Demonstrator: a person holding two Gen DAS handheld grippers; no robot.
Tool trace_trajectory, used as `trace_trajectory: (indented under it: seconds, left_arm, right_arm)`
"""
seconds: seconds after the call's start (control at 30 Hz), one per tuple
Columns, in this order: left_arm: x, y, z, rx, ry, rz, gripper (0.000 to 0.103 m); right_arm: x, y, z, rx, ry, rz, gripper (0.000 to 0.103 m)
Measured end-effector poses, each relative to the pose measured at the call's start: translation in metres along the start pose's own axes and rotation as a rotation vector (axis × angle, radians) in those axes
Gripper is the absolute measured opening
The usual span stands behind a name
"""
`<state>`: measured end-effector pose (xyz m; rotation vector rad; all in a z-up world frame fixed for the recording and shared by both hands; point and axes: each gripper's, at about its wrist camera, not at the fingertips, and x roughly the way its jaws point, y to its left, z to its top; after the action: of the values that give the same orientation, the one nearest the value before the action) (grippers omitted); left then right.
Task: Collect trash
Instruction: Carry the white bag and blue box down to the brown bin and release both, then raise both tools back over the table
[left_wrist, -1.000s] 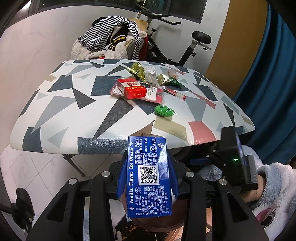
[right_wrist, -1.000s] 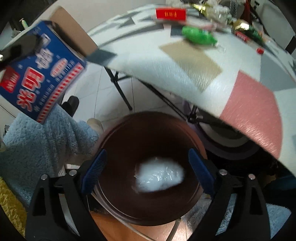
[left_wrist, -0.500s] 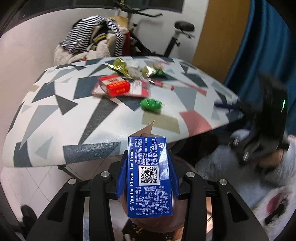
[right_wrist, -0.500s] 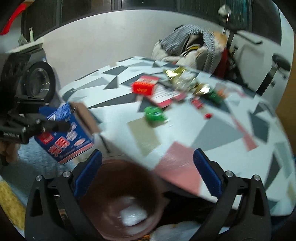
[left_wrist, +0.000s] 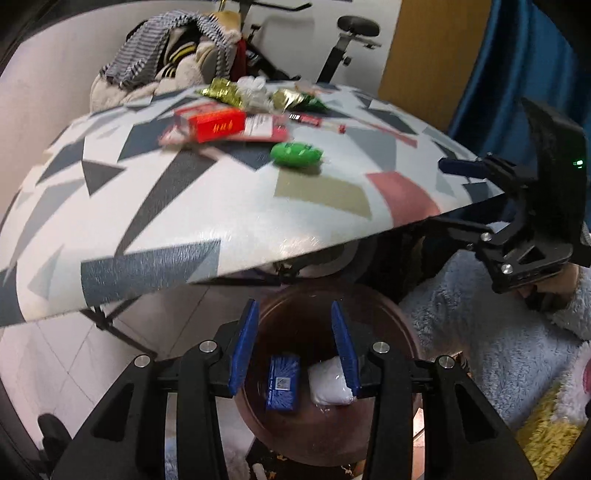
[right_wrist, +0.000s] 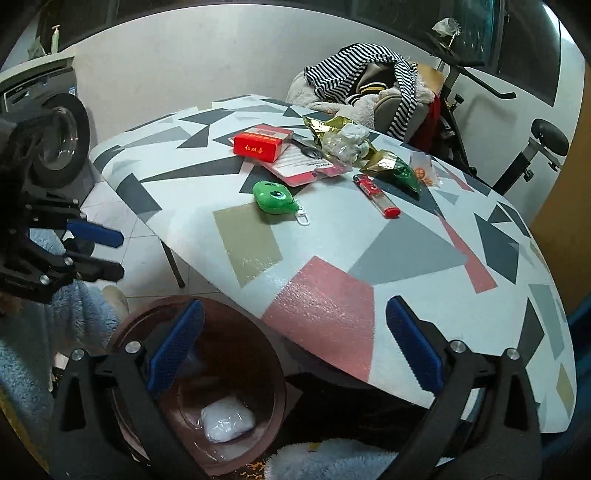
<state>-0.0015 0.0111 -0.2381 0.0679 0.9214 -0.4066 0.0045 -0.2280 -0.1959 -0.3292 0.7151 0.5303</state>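
A blue ice cream box (left_wrist: 283, 382) lies inside the brown bin (left_wrist: 384, 306) beside a white plastic bag (left_wrist: 330, 380). My left gripper (left_wrist: 294, 347) hangs open above the bin mouth, its pads clear of the box below. My right gripper (right_wrist: 291, 347) stands wide open and empty over the near edge of the patterned table (right_wrist: 406, 251), with the bin (right_wrist: 258, 354) and the white bag (right_wrist: 227, 424) down to its left. On the table lie a red box (right_wrist: 262, 144), a green frog keychain (right_wrist: 275, 197), a red lighter (right_wrist: 376, 195) and gold wrappers (right_wrist: 332, 127).
A red-and-white card pack (right_wrist: 306, 166) lies under the red box. Clothes (right_wrist: 369, 85) are piled on a chair behind the table, next to an exercise bike (right_wrist: 532, 147). A blue curtain (left_wrist: 524, 62) hangs at the right. A fluffy blue sleeve (left_wrist: 498, 332) lies beside the bin.
The blue box has left my left gripper and now lies in the bin. The left gripper sank toward the bin. The right gripper rose from over the bin to face the table.
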Motion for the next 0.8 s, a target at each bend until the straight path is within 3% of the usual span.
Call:
trace_trajectory:
  seconds: [0.07, 0.27, 0.43, 0.8]
  left_arm:
    - [0.001, 0.001, -0.001, -0.008, -0.005, 0.010, 0.043]
    - [-0.004, 0.003, 0.000, -0.017, -0.035, 0.042, 0.067]
    - [-0.009, 0.006, 0.001, -0.034, -0.055, 0.052, 0.095]
    - [-0.021, 0.015, 0.002, -0.072, -0.117, 0.102, 0.097]
  right_arm:
    - [0.002, 0.000, 0.000, 0.015, 0.003, -0.002, 0.097]
    - [0.003, -0.005, 0.000, 0.043, 0.009, -0.017, 0.097]
    - [0.005, -0.010, -0.001, 0.071, 0.018, -0.027, 0.097]
    - [0.007, -0.012, -0.001, 0.075, 0.027, -0.043, 0.097]
